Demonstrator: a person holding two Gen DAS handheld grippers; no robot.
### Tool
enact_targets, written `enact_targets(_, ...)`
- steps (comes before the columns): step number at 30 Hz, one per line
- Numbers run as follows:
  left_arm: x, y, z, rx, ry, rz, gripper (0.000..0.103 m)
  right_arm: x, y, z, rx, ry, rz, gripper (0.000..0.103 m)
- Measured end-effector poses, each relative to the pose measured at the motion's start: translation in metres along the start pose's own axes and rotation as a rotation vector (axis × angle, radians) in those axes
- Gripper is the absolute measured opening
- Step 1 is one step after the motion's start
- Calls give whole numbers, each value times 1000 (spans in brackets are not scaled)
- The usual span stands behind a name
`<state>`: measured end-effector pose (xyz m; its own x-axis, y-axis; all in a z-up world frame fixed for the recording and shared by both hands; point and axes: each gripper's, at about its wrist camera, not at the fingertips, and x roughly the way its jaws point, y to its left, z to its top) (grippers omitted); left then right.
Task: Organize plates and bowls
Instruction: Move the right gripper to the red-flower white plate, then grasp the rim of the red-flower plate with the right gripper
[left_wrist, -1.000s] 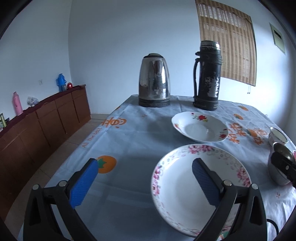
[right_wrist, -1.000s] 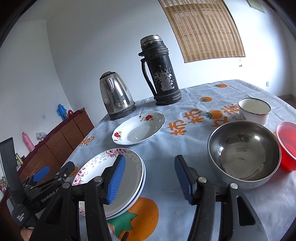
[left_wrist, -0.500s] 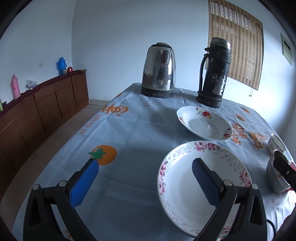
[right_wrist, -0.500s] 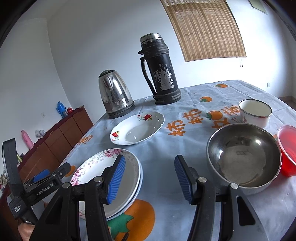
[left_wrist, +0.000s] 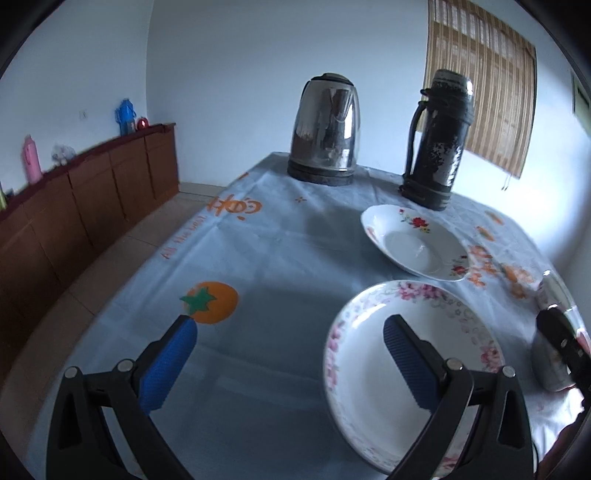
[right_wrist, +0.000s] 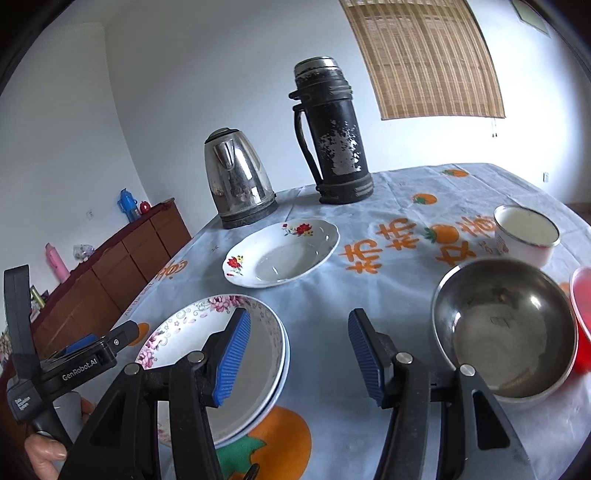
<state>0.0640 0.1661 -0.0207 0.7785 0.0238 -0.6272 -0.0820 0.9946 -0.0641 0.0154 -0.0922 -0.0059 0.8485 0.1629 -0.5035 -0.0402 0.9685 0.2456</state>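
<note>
A stack of two pink-flowered plates lies near the table's front, also in the left wrist view. A white deep plate with red flowers lies behind it, also in the left wrist view. A steel bowl, a white enamel bowl and a red bowl sit to the right. My left gripper is open and empty, its right finger over the stack's left part. My right gripper is open and empty, between the stack and the steel bowl.
A steel kettle and a black thermos stand at the back of the table. A brown sideboard with bottles runs along the left wall. The table's left edge drops to the tiled floor.
The left gripper has pulled back and shifted left, so the stack sits further right in its view. The right gripper has barely moved. Both stay open.
</note>
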Motion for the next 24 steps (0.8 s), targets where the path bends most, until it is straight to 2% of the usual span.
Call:
enact_targets(4,-1,-1,14,60,-18,6,103,11,3,13,-13,0,6,58)
enact_targets(8,11,1,38,102,0,1,103,27,5,29,-8,5,2,58)
enact_targets(13,30,-1,58,153,17,24,103,48,-3,46,67,9,-11,58)
enact_targets(24,68,-17,80,202,85,-13,103,88,-26,63,196,31,-40,58)
